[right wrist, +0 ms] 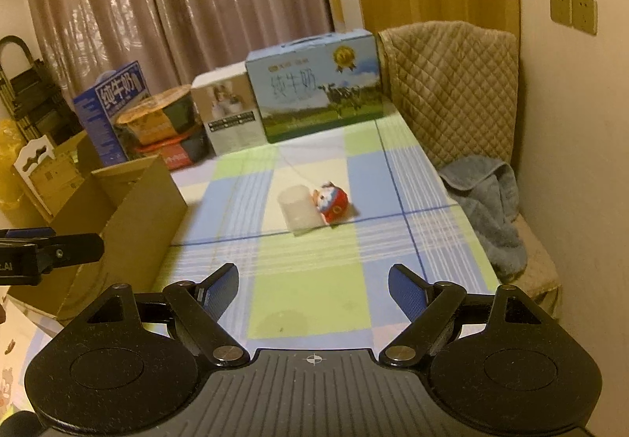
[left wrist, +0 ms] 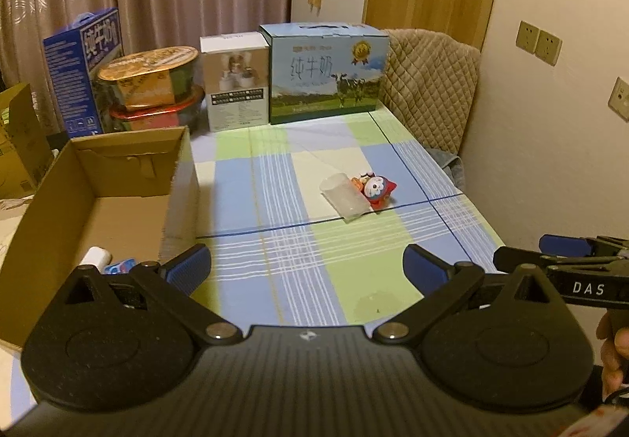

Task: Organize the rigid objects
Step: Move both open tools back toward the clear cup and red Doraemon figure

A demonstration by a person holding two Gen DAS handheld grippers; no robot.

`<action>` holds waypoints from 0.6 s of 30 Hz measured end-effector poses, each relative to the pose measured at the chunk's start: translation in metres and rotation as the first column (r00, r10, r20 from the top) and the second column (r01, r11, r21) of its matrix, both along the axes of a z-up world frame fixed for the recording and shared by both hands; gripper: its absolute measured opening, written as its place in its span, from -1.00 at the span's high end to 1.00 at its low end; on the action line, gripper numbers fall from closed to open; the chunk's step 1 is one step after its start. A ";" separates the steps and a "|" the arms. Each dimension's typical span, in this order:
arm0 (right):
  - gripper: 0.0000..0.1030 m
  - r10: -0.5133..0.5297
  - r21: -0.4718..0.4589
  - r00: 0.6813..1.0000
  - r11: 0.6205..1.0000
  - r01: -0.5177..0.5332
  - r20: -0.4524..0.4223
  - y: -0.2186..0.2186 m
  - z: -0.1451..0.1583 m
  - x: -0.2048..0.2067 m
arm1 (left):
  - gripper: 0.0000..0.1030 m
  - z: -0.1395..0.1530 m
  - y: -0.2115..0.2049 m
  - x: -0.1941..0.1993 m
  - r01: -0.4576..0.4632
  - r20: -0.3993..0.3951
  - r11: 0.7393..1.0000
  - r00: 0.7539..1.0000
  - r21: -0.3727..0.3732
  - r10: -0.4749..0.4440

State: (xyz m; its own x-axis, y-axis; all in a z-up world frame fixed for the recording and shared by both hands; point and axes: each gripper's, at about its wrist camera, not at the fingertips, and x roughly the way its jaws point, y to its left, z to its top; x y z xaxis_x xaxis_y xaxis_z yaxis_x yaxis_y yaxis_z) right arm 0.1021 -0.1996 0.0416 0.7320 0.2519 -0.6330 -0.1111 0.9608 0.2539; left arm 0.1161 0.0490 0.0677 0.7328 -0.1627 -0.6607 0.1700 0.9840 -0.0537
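Observation:
A clear plastic cup [left wrist: 344,197] lies on its side on the checked tablecloth, touching a small red and white cartoon toy [left wrist: 376,190]. Both also show in the right wrist view, the cup [right wrist: 298,209] left of the toy [right wrist: 332,201]. An open cardboard box [left wrist: 94,177] stands at the left, with a white item [left wrist: 95,257] and a blue packet inside. My left gripper [left wrist: 306,270] is open and empty, well short of the cup. My right gripper [right wrist: 313,291] is open and empty, also short of the cup. The right gripper shows side-on in the left view [left wrist: 566,258].
Milk cartons [left wrist: 326,71], a white box [left wrist: 236,83] and stacked tins [left wrist: 153,87] line the table's far edge. A quilted chair [right wrist: 452,91] with a blue towel [right wrist: 491,201] stands at the right. The cardboard box wall [right wrist: 133,216] sits left of my right gripper.

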 end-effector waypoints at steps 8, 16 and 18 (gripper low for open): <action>-0.57 -0.023 0.014 1.000 1.000 0.023 -0.021 -0.013 -0.016 0.011 | -0.98 -0.020 -0.013 0.019 0.001 -0.036 1.000 0.999 -0.001 -0.001; -0.57 -0.040 0.016 0.999 0.999 0.040 -0.031 -0.023 -0.027 0.025 | -0.98 -0.038 -0.020 0.038 -0.022 -0.057 1.000 0.998 -0.020 0.021; -0.57 -0.043 0.010 0.999 0.999 0.043 -0.025 -0.025 -0.029 0.031 | -0.98 -0.044 -0.021 0.047 -0.030 -0.065 0.999 0.997 -0.027 0.029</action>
